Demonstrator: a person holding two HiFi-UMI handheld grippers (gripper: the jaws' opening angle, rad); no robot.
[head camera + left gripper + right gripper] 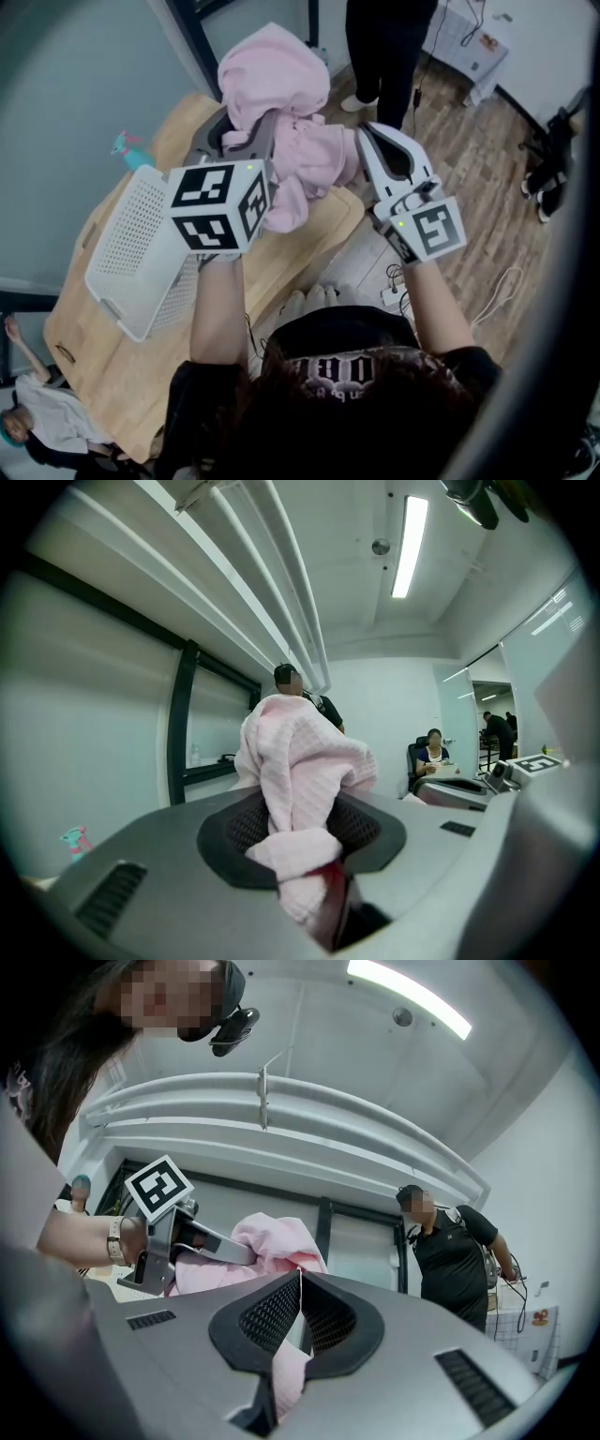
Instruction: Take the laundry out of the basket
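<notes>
A pink waffle-knit garment [281,75] hangs bunched in the air above the table, held from both sides. My left gripper [246,131] is shut on its left part; in the left gripper view the cloth [300,752] fills the space between the jaws [300,841]. My right gripper [361,141] is shut on the garment's right edge, with a strip of pink cloth [281,1372] pinched in the narrow slit between its jaws [298,1307]. The white perforated laundry basket [131,234] lies tipped on the wooden table [122,366], below and left of the left gripper. Its inside is hidden.
A person in black [384,47] stands on the wood floor just beyond the table. Another person [47,412] is at the lower left. A small teal object [125,145] sits by the table's far edge. White cables [497,291] lie on the floor at right.
</notes>
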